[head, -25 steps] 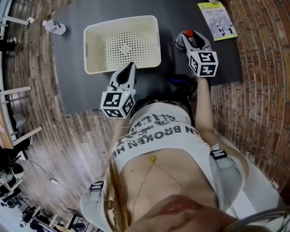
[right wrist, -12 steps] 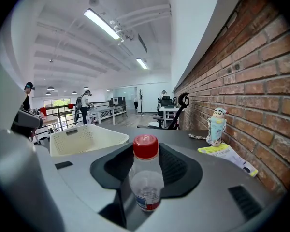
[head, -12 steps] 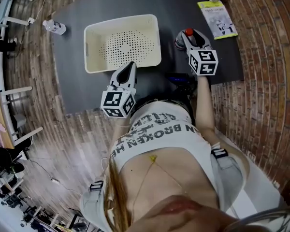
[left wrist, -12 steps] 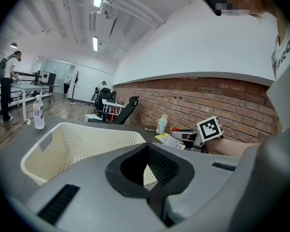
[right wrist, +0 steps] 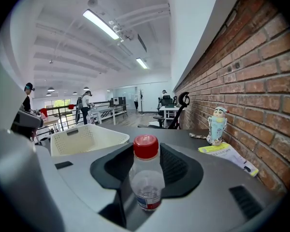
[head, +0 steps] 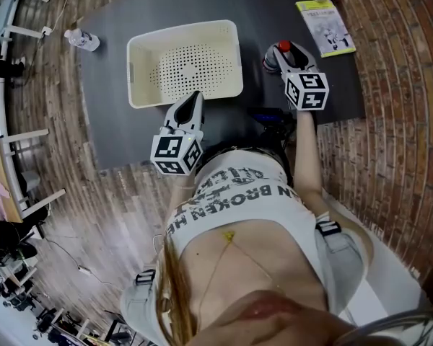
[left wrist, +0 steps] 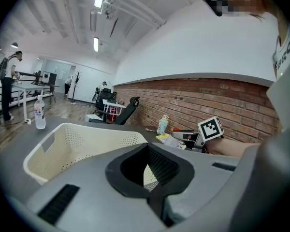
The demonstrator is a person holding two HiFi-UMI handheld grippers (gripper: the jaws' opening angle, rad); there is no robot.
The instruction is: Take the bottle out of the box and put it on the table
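The cream perforated box (head: 133, 71) sits on the dark table (head: 115, 121) with nothing inside it; its wall shows in the left gripper view (left wrist: 63, 149). A clear bottle with a red cap (head: 277, 55) stands upright to the right of the box. My right gripper (head: 278, 60) is shut on it, and its black pads flank the bottle's body (right wrist: 146, 178). My left gripper (head: 193, 99) hovers at the box's near edge, jaws shut with nothing between them (left wrist: 148, 149).
A second water bottle (head: 81, 40) stands at the table's far left corner. A yellow-green booklet (head: 329, 26) and a small figure-shaped flask (right wrist: 217, 124) lie at the far right by the brick wall. The table's near edge runs just below both grippers.
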